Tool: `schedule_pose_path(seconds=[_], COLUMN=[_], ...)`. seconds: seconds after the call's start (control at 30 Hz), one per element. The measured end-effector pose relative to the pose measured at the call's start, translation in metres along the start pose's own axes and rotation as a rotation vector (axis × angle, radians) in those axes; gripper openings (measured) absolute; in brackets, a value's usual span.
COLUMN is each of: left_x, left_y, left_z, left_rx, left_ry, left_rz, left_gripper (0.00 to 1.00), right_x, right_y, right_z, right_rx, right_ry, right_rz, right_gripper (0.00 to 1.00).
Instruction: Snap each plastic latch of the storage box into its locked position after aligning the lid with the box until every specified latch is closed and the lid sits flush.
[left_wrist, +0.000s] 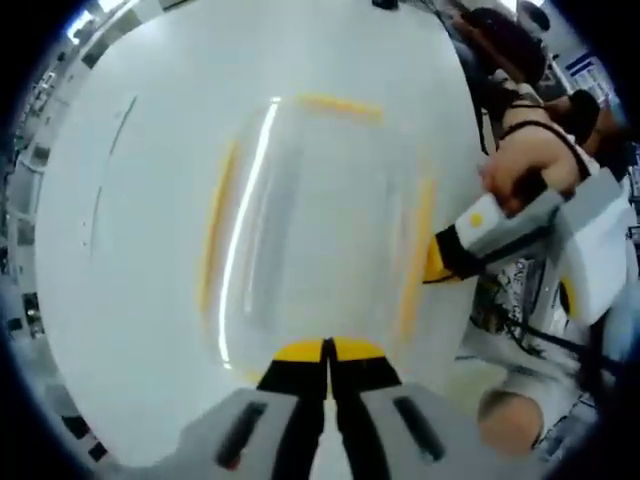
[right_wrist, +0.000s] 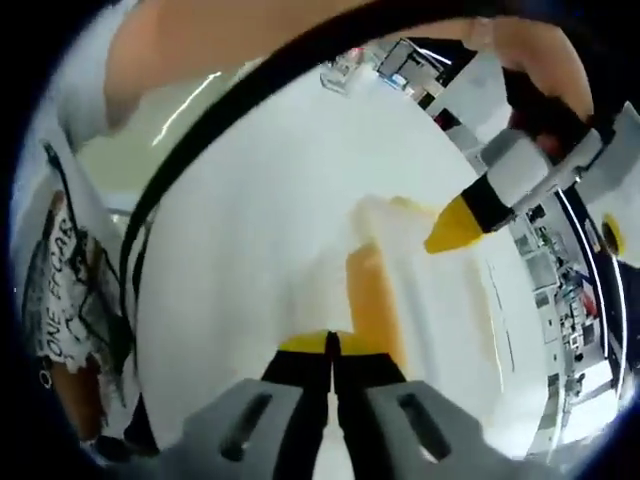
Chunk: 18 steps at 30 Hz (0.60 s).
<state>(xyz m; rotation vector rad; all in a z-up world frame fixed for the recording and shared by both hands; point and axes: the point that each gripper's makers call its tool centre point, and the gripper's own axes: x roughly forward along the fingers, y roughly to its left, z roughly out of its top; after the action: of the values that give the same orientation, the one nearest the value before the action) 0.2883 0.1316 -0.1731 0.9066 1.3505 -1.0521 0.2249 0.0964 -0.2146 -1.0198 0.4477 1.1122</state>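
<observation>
Both jaws closed, by box (left_wrist: 320, 220).

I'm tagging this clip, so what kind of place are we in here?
Probably a lab or workshop, not a home: a broad white table holds the clear storage box, and cluttered shelving lines the background. Blur hides finer detail.

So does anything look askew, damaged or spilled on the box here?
Nothing stands out. The storage box sits on the white table with its yellow latches showing; motion blur hides whether the lid is flush.
</observation>
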Motion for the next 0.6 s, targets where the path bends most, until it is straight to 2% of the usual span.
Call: schedule_pose_path(seconds=[0.2,0.27,0.47,0.6], left_x=[0.001,0.002,0.003,0.003], left_y=[0.001,-0.002,-0.005,-0.009], left_z=[0.002,0.0,0.001,0.004], left_rx=[-0.006,-0.011,-0.021,-0.01], left_ry=[0.003,0.006,-0.004,0.015], left_rz=[-0.002,0.0,-0.001,0.02], left_gripper=[0.0,0.0,0.0,0.0], right_x=[0.002,0.002,0.002,-0.002], right_y=[-0.007,-0.009,-0.013,-0.017], right_z=[-0.007,-0.01,-0.014,-0.014], right_rx=[0.006,-0.028,-0.032,-0.041], right_ry=[0.015,0.037,0.044,0.046], right_rz=[-0.013,-0.036,-0.053,-0.067], right_gripper=[0.0,0.0,0.0,0.0])
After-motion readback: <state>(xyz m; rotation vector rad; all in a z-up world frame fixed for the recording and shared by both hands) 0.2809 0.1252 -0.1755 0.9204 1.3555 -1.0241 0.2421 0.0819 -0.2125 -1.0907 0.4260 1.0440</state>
